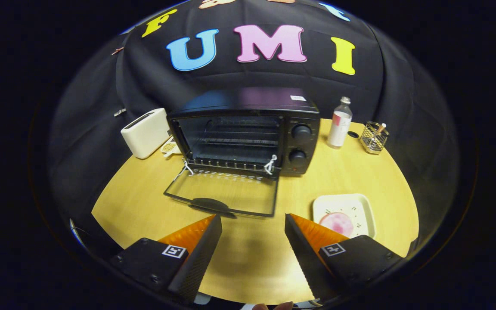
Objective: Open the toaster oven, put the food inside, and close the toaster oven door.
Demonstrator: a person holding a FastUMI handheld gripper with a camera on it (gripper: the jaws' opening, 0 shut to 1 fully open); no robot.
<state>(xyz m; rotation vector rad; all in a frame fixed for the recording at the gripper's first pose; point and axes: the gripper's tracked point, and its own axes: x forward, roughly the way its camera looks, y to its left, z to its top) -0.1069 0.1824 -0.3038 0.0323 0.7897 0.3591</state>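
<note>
The black toaster oven [248, 133] is standing open at the back of the round wooden surface [248, 254], its glass door [222, 196] lying flat just ahead of the tool [253, 221]. The pink round food [336, 223] is sitting on a square cream plate [362, 206] just beside the right finger, well short of the oven. The tool's fingers are spread apart and holding nothing, hovering above the bare surface and aiming at the door. Swinging right for the food, the tool is likely to nudge the plate or tip it by its rim; the soft food may also slip or squash under a hard pinch.
</note>
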